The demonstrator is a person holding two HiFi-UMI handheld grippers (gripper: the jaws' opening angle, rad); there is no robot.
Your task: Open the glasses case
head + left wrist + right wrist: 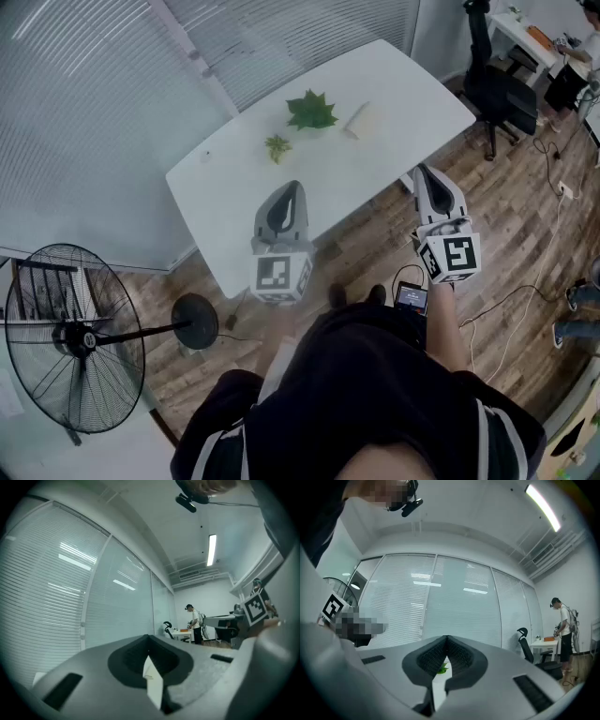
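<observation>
Left gripper (292, 190): clenched on nothing, tips pressed together, only a sliver of white showing through the slot beneath them. Hangs just over the near edge of the white table (225, 202), close in front of the body. Right gripper (420, 172): likewise squeezed shut and empty, tips touching, held off the table's right side above the wooden floor (525, 216). Aimed across the table all the same, with a scrap of green visible through the slot under its tips. Probably a waiting stance: nothing to hold yet, so no reason for parted jaws, and both tools kept low and near the body before any reach.

Farther along the table: a small leaf (277, 146), then a large green leaf (311, 111). Just beside that, to its right and apart from it, the glasses case (361, 120), pale, lying flat and shut as far as can be judged. Well apart from both grippers, untouched. Too small here to tell seam from hinge. Sits toward the far right of the table, so likely an easier reach for the right side; needs the jaws spread first either way.

Beyond the far corner: an office chair (502, 89).
</observation>
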